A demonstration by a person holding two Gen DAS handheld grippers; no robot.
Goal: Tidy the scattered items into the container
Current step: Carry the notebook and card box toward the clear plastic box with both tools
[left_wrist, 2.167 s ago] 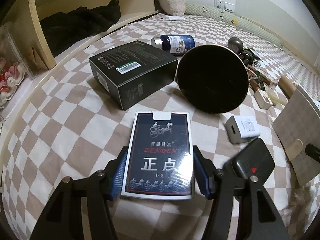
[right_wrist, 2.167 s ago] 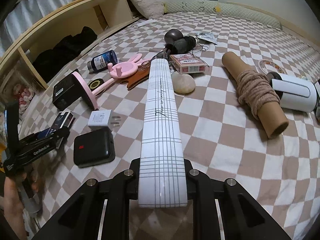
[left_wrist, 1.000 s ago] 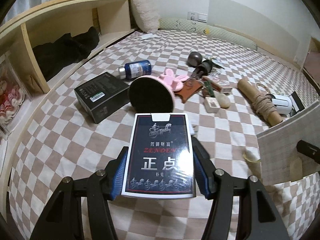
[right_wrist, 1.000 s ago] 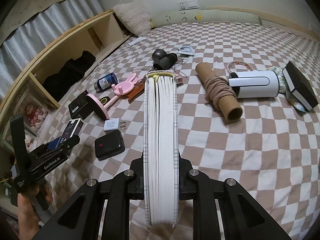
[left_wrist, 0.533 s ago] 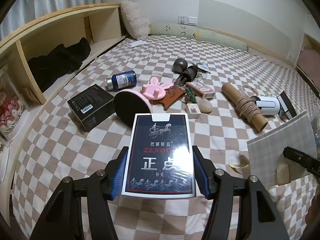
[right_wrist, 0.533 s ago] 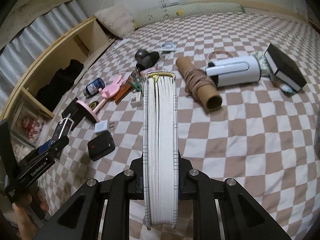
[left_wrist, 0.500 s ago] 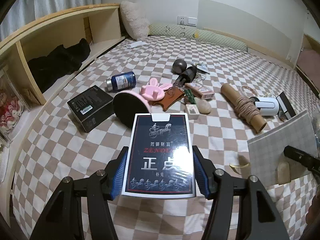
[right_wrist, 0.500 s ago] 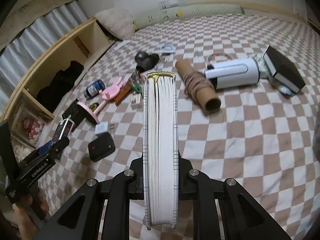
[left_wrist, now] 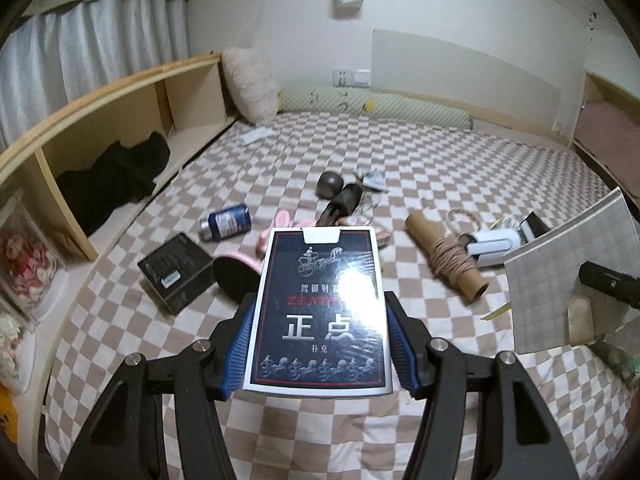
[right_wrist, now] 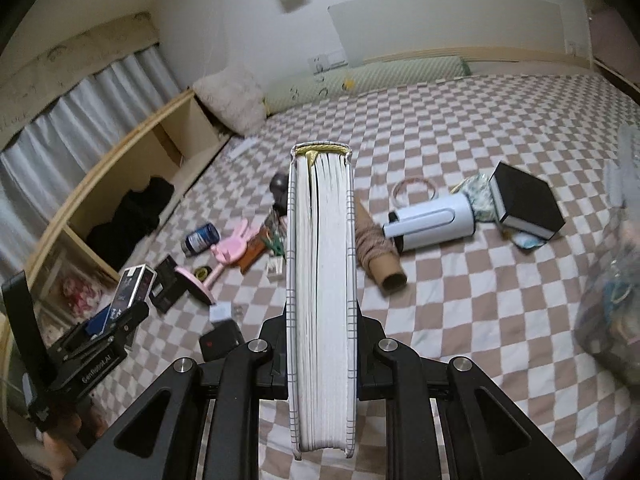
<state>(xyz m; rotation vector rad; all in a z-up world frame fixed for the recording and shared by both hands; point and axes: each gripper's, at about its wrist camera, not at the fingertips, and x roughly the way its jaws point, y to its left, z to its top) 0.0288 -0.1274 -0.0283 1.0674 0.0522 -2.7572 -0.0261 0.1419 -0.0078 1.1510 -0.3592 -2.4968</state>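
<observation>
Card box (left_wrist: pixel 318 312) in left gripper (left_wrist: pixel 318 344), notebook (right_wrist: pixel 322 304) clamped in right gripper (right_wrist: pixel 322 364).
Edge-held notebook may pivot loose; container possibly the blurred bag (right_wrist: pixel 612 280).

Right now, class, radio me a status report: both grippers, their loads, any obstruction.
Left gripper shut on card deck. Right gripper shut on notebook, edge-on. Both aloft over bed; container not clearly visible.

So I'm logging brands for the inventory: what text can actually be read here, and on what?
"ZENDEN", "正点", "扑克": card box in the left gripper.
"GenRobot.AI": that gripper's body, right wrist view.
Black box label, blue bottle: too small.
Notebook in the right gripper: no text shows.
</observation>
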